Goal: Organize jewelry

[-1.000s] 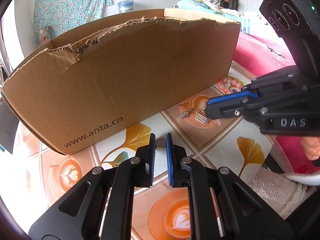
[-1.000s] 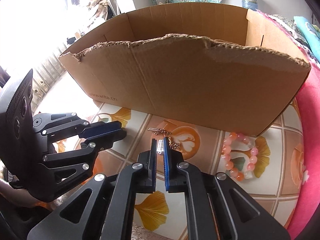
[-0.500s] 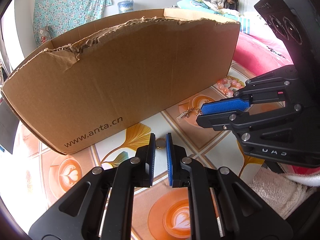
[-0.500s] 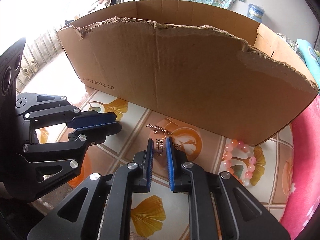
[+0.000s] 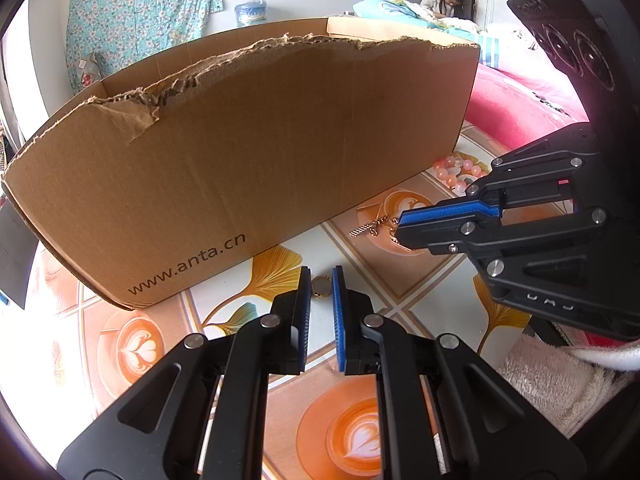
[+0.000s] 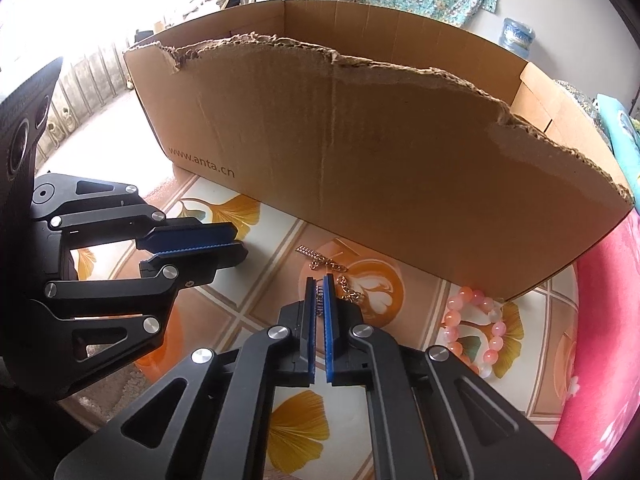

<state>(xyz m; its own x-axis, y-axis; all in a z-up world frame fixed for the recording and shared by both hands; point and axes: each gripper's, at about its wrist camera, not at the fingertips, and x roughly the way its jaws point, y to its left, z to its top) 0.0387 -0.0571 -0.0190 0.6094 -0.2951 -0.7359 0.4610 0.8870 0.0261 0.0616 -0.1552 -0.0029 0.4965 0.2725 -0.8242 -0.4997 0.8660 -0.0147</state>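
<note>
A torn cardboard box [image 5: 248, 152] stands on a patterned table. My left gripper [image 5: 321, 280] is slightly open around a small gold ring [image 5: 321, 287] lying on the table; it also shows in the right wrist view [image 6: 236, 242]. My right gripper [image 6: 319, 280] is shut on one silver earring [image 6: 319, 300]; it also shows in the left wrist view [image 5: 400, 228]. A second earring with gold chain [image 6: 320, 258] lies just ahead of it. A pink bead bracelet [image 6: 476, 328] lies to the right by the box corner.
The box [image 6: 380, 160] fills the far side of the table [image 5: 424, 304]. A pink bed [image 5: 520, 104] lies to the right. A white fluffy cloth [image 5: 556, 376] sits at the table's right edge.
My right gripper has closed in on the earring and tightened on it, moving left and nearer the box. My left gripper has stayed around the ring.
</note>
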